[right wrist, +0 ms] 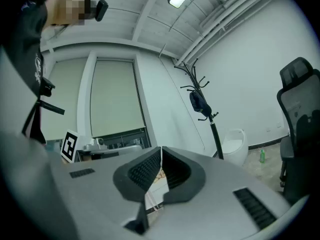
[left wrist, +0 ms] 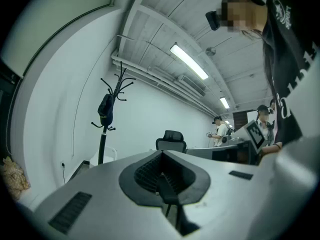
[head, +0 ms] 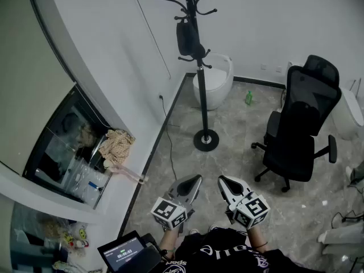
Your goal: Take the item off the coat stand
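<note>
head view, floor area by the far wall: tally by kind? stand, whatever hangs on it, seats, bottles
coat stand: 1
black bag hanging on the stand: 1
black office chair: 1
white tub-shaped seat: 1
green bottle on the floor: 1
Total: 5

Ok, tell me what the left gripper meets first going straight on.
Probably the office chair, almost dead ahead of the left gripper; the coat stand stands off to its left. Depth is unclear.
</note>
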Available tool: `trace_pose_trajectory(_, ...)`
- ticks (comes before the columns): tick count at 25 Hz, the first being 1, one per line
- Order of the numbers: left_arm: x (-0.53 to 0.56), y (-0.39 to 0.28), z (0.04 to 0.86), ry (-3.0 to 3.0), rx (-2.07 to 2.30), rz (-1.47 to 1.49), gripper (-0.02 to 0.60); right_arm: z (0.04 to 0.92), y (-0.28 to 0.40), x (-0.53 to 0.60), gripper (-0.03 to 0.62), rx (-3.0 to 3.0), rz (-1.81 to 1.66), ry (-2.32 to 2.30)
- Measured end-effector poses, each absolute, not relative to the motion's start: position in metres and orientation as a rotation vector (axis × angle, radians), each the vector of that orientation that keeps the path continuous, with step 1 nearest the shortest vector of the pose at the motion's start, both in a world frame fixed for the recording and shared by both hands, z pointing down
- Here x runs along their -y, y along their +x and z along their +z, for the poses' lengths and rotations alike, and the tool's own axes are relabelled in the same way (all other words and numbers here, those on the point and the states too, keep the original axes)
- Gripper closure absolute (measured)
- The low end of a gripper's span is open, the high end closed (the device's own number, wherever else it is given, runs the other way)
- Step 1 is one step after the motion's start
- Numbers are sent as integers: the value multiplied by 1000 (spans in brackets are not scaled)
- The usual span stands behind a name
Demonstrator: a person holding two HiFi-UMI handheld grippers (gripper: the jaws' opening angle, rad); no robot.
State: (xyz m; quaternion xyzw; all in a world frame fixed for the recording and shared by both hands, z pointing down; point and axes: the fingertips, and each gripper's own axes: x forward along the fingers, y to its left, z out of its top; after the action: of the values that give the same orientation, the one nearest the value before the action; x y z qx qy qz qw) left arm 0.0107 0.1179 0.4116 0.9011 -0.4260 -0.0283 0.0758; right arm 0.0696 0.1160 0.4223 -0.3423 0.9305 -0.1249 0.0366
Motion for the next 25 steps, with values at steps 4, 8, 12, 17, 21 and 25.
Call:
trace_pose_trajectory(4, -107, 21, 415, 2661, 1277, -153, 580, 429, 85, -106, 576, -2853, -392, -1056)
trace_pose_trajectory(8, -104, 33, 430, 2662, 1252, -114, 580, 437, 97, -98, 576, -2853, -412, -1069)
trace_pose_trajectory(12, -93, 35, 426, 2664, 1261, -99, 578, 436, 98, -87, 576, -2842, -418, -1063)
trace_pose_trajectory(17, -73, 33, 427, 2666, 1237, -92, 580, 438, 94, -67, 576, -2836, -424, -1067)
trace_pose_trajectory(21, -48, 26, 432, 2670, 1213, -93, 580, 444, 89, -41, 576, -2826, -430, -1097)
trace_pose_trajectory(25, -9, 8, 429, 2689, 1209, -119, 580, 443, 75, -3, 576, -2818, -420, -1117)
